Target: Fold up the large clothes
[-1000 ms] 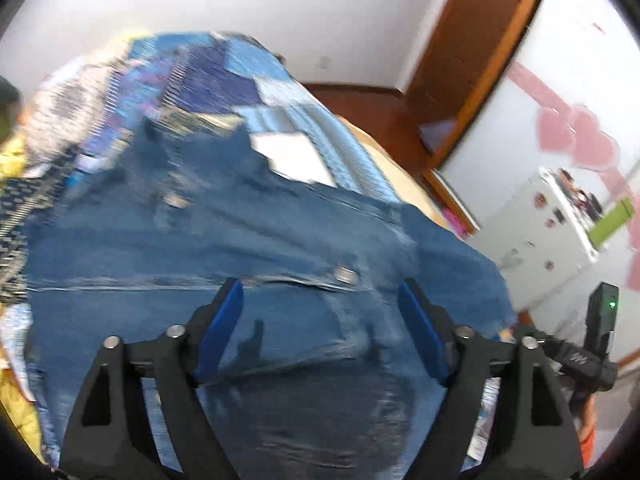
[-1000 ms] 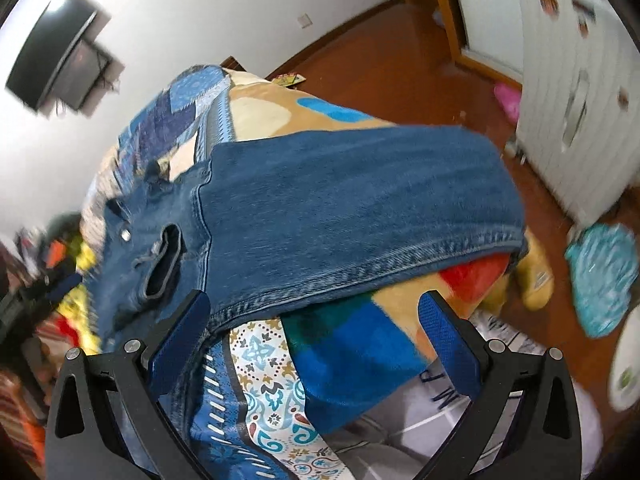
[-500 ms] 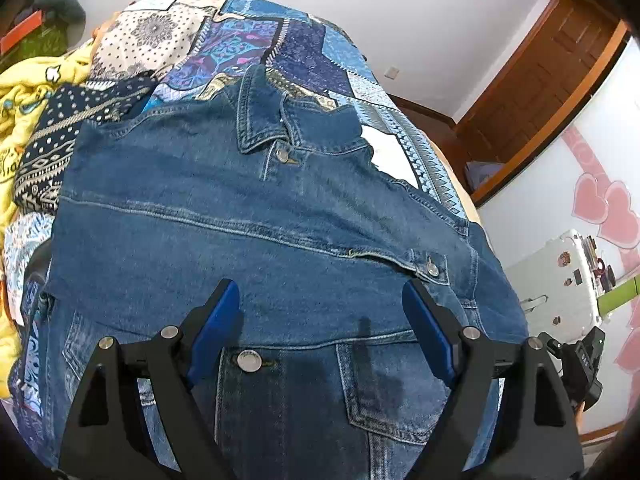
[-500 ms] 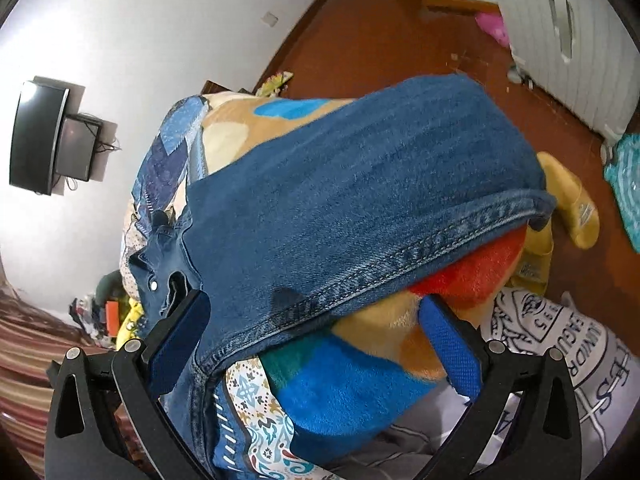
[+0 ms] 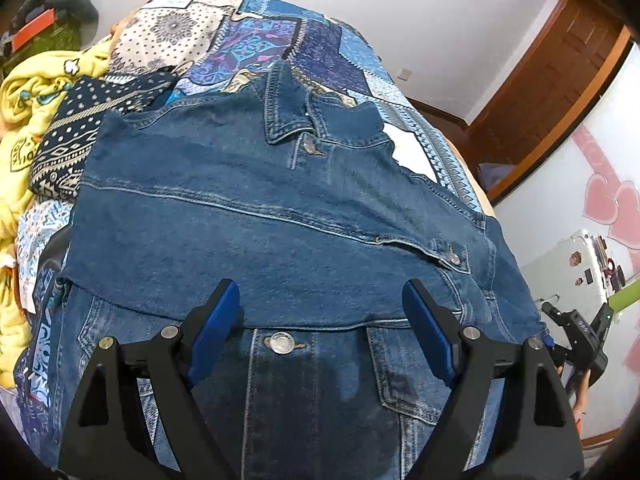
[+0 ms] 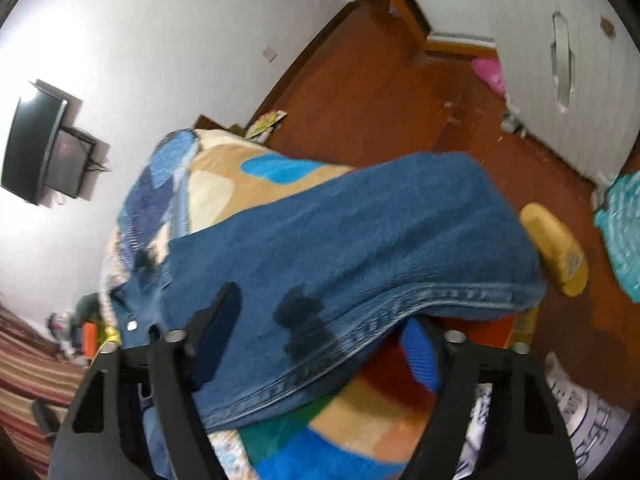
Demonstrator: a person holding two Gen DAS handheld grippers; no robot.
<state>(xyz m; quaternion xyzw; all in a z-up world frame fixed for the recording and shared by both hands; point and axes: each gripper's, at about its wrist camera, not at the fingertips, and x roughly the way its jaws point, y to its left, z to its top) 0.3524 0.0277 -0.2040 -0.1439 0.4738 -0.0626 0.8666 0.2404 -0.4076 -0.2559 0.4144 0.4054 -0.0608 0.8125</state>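
A blue denim jacket [image 5: 256,216] lies spread on the bed, collar at the far side, one sleeve folded across its front. My left gripper [image 5: 320,328] is open and empty, hovering just above the jacket near a metal button [image 5: 280,343]. In the right wrist view the jacket [image 6: 360,240] drapes over the bed's edge. My right gripper [image 6: 324,344] is open, with its fingers either side of the jacket's stitched hem [image 6: 400,312]. The right gripper also shows in the left wrist view [image 5: 580,332] at the far right.
The bed carries a patchwork quilt [image 5: 256,44] and a colourful blanket [image 6: 320,432]. A yellow garment [image 5: 28,92] is heaped at the left. A yellow slipper [image 6: 556,248], a pink item [image 6: 488,74] and a teal bag [image 6: 620,232] lie on the wooden floor. A white cabinet [image 6: 560,60] stands at right.
My left gripper has dropped closer to the jacket. My right gripper has moved in to the jacket's hem, which now lies between its fingers. Both stay open.
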